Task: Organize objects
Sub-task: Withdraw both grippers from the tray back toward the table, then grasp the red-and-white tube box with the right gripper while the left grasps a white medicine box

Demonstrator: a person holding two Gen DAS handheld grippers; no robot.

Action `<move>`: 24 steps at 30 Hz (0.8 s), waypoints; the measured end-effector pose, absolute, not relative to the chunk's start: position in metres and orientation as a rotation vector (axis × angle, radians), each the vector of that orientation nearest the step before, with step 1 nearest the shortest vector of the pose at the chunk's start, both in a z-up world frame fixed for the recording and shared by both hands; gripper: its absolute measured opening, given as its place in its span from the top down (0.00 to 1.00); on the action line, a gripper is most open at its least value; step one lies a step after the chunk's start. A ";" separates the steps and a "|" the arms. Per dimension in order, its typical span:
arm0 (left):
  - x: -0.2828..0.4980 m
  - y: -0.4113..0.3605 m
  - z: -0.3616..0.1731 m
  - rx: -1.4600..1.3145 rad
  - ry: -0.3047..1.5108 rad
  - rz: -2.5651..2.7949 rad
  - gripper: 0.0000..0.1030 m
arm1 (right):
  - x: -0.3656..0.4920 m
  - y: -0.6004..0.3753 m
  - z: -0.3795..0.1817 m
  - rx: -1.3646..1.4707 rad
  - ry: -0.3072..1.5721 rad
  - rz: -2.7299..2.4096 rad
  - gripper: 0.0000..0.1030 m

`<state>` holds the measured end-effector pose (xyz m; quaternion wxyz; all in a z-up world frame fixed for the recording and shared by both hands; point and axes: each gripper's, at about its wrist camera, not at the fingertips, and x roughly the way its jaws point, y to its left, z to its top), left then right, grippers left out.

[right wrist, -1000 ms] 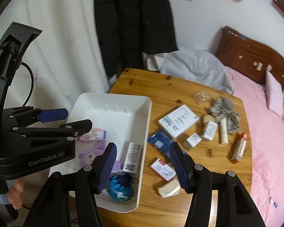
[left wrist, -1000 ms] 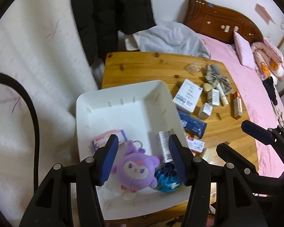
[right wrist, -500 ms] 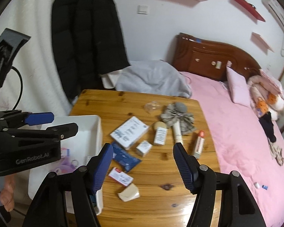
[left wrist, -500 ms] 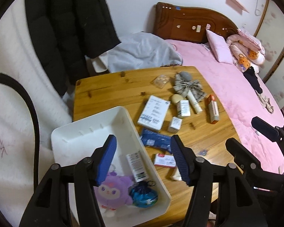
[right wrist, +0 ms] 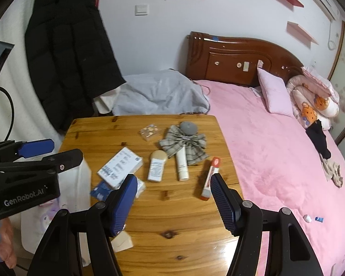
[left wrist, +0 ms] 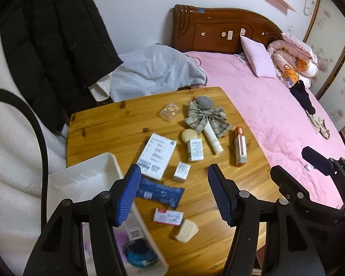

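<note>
Boxes (left wrist: 157, 156), tube (left wrist: 212, 137) loose on table (left wrist: 103, 124)

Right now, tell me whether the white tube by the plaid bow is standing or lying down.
Lying down. The white tube rests flat on the wooden table, one end tucked against the plaid bow, the other pointing toward the camera.

Even, fairly dim indoor light with soft, faint shadows. A pale sheen lies on the tabletop (right wrist: 220, 248) near its front edge and on the glossy headboard (left wrist: 220, 26). Fisheye bending curves the walls, with black corners. Slight motion blur softens the white tray (left wrist: 85, 181) and its contents.
</note>
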<state>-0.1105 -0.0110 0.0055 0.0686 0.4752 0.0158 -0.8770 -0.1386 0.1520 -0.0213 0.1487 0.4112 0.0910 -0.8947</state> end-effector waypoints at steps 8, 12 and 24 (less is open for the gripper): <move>-0.158 0.011 0.002 1.388 0.117 -2.575 0.36 | -0.194 0.188 -0.040 1.231 0.188 -2.553 0.35; -0.185 0.017 -0.011 1.393 0.134 -2.541 0.35 | -0.227 0.201 -0.060 1.291 0.157 -2.529 0.35; -0.251 0.021 -0.096 1.534 0.173 -2.403 0.35 | -0.295 0.224 -0.138 1.475 0.135 -2.447 0.35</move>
